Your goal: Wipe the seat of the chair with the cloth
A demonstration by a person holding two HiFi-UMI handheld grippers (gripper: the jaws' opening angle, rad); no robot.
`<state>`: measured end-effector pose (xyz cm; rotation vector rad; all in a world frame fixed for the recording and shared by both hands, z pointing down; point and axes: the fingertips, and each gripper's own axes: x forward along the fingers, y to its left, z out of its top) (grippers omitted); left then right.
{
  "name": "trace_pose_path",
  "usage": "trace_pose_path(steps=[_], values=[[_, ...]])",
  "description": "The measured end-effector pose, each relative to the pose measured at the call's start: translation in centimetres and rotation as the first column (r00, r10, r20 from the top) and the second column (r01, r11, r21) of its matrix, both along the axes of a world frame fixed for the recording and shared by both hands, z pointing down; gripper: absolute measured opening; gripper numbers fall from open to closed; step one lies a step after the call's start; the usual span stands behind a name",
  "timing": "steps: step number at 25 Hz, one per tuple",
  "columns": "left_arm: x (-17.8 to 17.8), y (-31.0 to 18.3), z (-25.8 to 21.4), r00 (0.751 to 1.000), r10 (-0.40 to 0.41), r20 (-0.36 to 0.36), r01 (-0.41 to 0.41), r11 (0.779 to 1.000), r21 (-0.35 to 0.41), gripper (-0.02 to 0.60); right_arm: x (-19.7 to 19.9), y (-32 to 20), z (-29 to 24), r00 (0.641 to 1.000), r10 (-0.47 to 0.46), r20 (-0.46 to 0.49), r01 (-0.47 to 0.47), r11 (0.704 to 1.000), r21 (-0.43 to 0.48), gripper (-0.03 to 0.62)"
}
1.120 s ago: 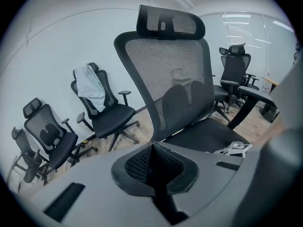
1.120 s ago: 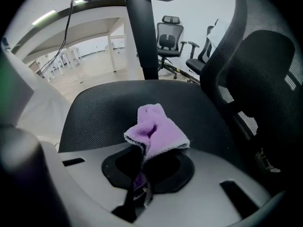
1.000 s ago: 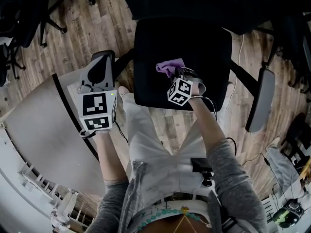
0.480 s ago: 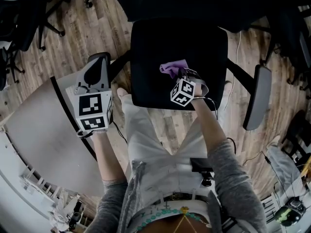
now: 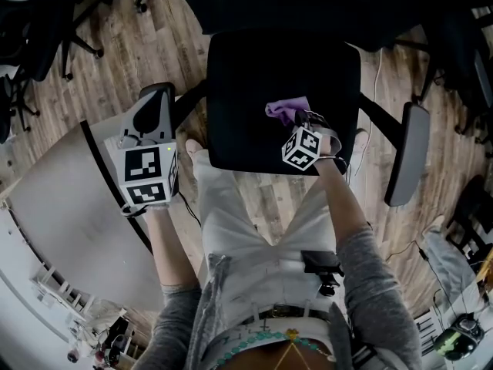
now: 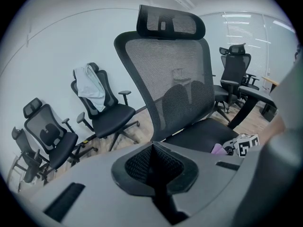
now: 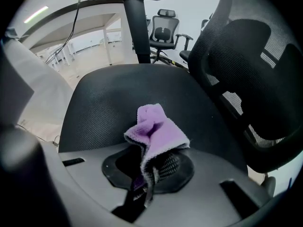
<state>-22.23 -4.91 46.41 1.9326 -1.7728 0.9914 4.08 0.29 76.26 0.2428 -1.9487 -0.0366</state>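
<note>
Cloth [image 5: 286, 109], purple and bunched, is over the right half of the chair seat [image 5: 254, 68]. The left gripper [image 5: 156, 106] hangs left of the seat, jaws together and empty, while the right gripper [image 5: 299, 122] pinches the cloth.

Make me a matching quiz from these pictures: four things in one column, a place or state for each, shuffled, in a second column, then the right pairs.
Things
1. purple fuzzy cloth
2. left gripper
3. black fabric chair seat
4. pale grey garment

Places or states
A. jaws together with nothing between them
B. draped over the backrest of a far office chair
C. pinched in the right gripper
D. lies beneath the right gripper

Pairs: 1-C, 2-A, 3-D, 4-B
</note>
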Motion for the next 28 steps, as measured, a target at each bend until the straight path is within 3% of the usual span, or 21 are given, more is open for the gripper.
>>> trace_pose_path(steps=[28], values=[[-0.2,0.1,-0.1,1.000,-0.004,0.007,0.004,1.000,-0.002,0.008,4.8,-0.3,-0.3,0.997,0.057,-0.052,-0.058,0.998,-0.006,0.048]])
